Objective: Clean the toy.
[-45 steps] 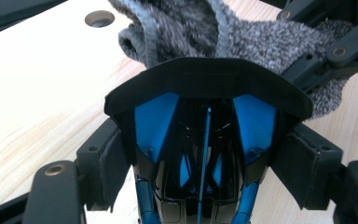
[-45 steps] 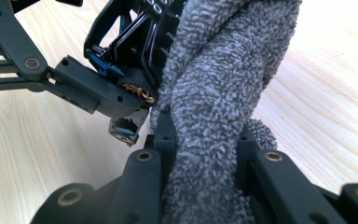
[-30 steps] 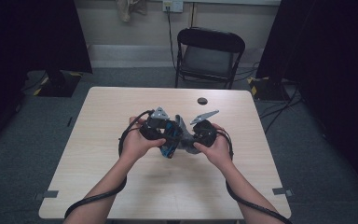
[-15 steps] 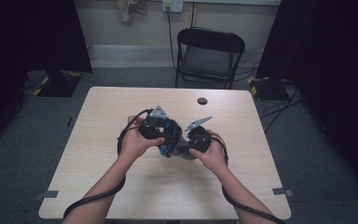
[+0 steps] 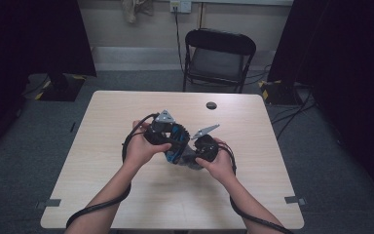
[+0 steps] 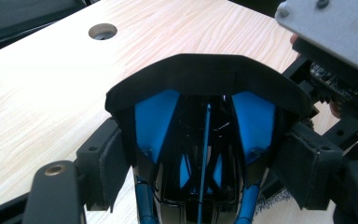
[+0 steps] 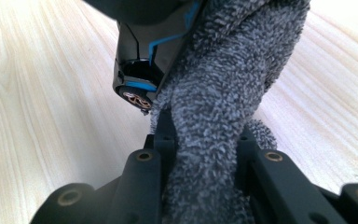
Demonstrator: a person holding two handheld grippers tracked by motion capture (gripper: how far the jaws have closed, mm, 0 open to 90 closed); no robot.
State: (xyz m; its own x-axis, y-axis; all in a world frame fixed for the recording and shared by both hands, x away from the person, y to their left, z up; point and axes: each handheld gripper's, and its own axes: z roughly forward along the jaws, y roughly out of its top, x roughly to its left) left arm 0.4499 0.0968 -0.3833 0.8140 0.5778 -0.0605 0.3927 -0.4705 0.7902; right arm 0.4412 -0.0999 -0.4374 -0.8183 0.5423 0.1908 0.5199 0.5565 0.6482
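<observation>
The right gripper is clamped on a fold of grey terry cloth, the fabric bunched thick between its jaws and rising through the middle of the right gripper view to press against the underside of a black and blue object, whose round end with a coppery fitting shows at upper centre of that frame. The left gripper is clamped on that same object, its jaws set wide with the pads against the two flanks; in the left gripper view the black and blue shell sits dead centre, a dark curved rim on top and blue panels either side. What the object is I cannot say for sure; it may be a helmet or some kind of visor. From the high view both hands meet just left of the frame's centre, over the pale wooden bench, with a small round hole in the bench above and to the right. The risks, as I judge them: the cloth is held by one fold only, so a hard wipe could drag it out of the right gripper, and the smooth curved shell could twist or slip between the left gripper's pads if pushed from one side, dropping onto the bench.
</observation>
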